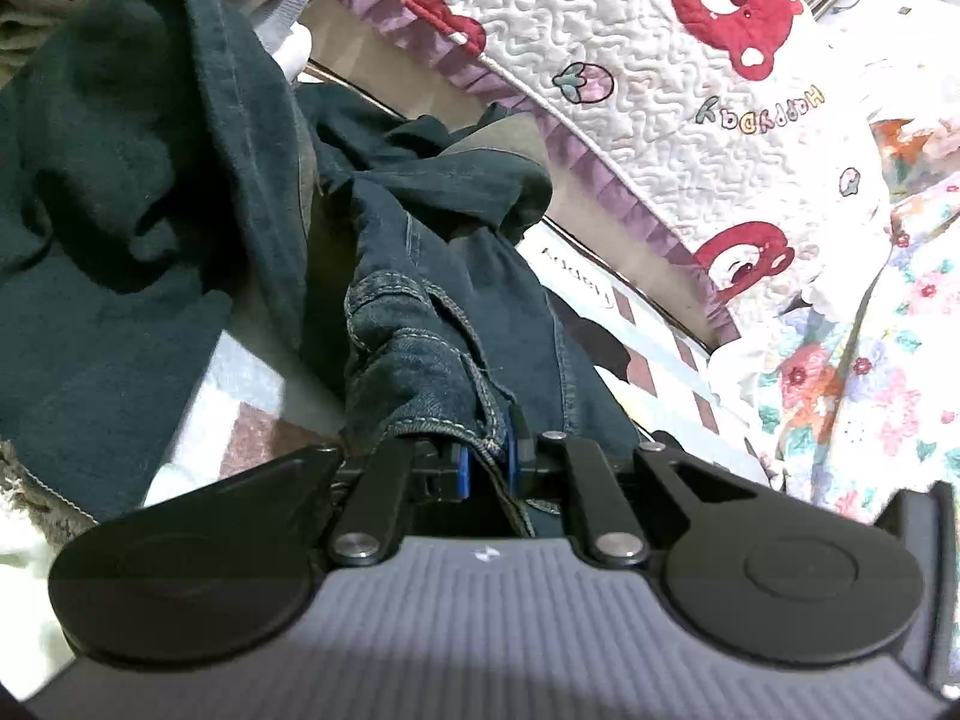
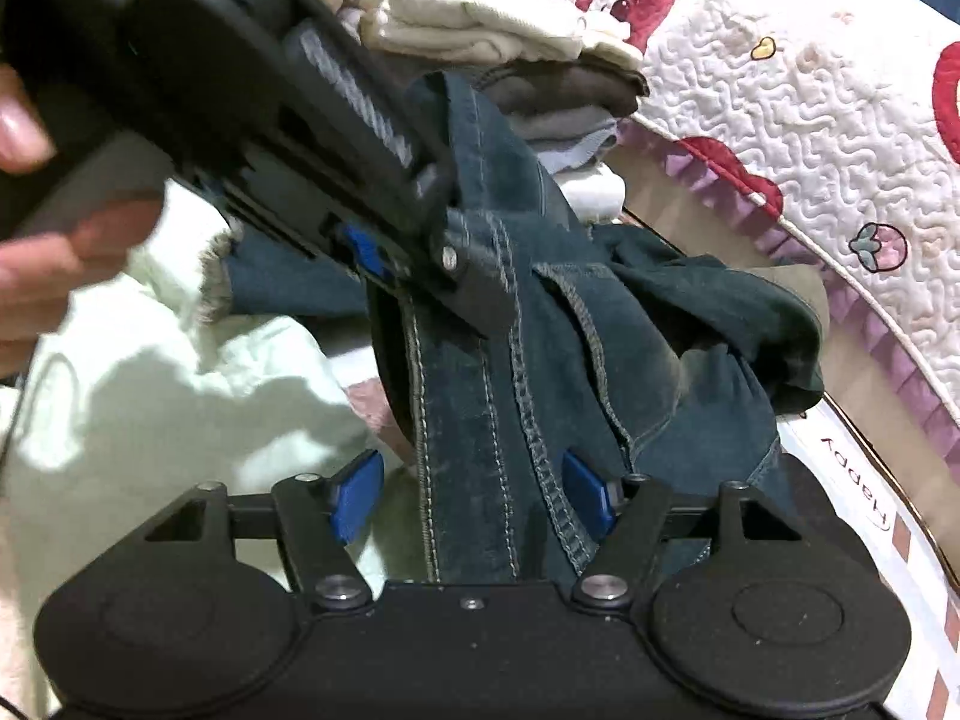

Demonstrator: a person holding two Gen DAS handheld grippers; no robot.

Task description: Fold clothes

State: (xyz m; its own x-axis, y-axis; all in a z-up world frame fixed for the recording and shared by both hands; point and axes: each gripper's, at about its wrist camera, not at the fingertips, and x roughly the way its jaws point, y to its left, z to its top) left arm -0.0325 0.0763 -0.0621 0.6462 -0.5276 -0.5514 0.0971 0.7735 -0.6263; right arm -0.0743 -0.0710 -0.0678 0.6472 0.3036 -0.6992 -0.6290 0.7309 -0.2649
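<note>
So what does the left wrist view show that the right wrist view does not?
Only the left wrist view: the left gripper from behind, shut on the dark blue denim jeans, and a floral sheet. Only the right: the open right gripper, a hand, folded cream cloth. Both: jeans, white quilted bear-print blanket.

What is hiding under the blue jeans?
Under the jeans a pale checked bed cover shows, and a pale green cloth beside them. Whatever lies beneath the bunched middle is covered. The left gripper pinches the denim.
</note>
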